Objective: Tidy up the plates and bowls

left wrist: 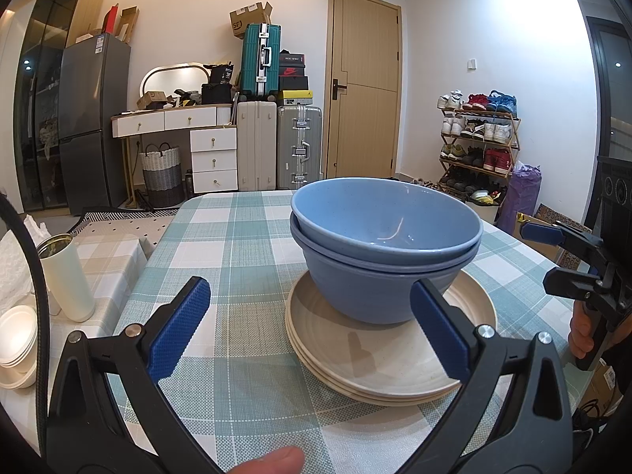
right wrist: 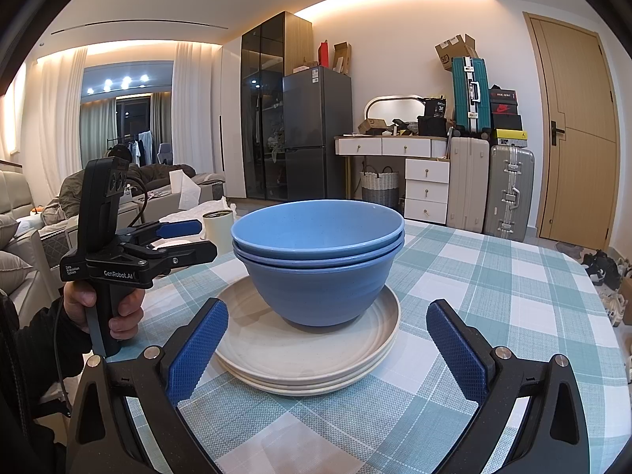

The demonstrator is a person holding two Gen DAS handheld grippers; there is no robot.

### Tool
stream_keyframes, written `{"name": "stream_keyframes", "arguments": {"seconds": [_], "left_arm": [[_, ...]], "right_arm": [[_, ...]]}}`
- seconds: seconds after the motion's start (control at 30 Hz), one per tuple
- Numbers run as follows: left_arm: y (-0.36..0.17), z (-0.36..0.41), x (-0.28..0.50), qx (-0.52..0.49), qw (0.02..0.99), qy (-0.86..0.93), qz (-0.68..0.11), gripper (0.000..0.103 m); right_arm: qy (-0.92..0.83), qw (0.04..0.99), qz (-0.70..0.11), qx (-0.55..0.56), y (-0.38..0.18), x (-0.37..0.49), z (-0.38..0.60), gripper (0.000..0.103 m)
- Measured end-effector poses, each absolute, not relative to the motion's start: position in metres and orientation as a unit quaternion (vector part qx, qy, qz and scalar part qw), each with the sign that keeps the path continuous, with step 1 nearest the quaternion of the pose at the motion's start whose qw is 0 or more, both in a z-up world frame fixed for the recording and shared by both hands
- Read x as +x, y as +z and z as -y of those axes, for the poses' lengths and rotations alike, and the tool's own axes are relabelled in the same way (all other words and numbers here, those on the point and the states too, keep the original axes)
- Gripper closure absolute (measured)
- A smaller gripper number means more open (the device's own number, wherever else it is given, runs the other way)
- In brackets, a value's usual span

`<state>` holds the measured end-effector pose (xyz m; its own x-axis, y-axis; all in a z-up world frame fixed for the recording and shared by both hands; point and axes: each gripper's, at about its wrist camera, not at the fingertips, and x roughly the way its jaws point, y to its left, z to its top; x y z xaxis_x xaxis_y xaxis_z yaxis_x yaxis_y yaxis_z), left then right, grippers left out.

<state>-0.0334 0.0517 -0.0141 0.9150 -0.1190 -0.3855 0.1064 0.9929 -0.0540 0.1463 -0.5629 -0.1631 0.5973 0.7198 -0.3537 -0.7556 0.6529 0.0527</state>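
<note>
Blue bowls nested together stand on a stack of cream plates on the checked tablecloth. The same bowls and plates show in the right wrist view. My left gripper is open and empty, its blue pads wide apart just short of the plates. My right gripper is open and empty, its pads either side of the plate stack's near edge. The left gripper also shows in the right wrist view, left of the bowls, and the right gripper in the left wrist view, right of them.
A cream tumbler and small white bowls stand on a side table to the left. The checked table ends at a rounded far edge. Suitcases, drawers, a fridge and a shoe rack line the wall.
</note>
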Motion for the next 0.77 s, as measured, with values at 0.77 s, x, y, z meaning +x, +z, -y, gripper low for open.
{"name": "stream_keyframes", "arguments": {"seconds": [0.77], "left_arm": [[-0.0141, -0.0515, -0.0334, -0.016, 0.979, -0.058, -0.197, 0.002]], "right_arm": [[0.413, 0.892, -0.174, -0.052, -0.1639, 0.1471, 0.5628, 0.001]]}}
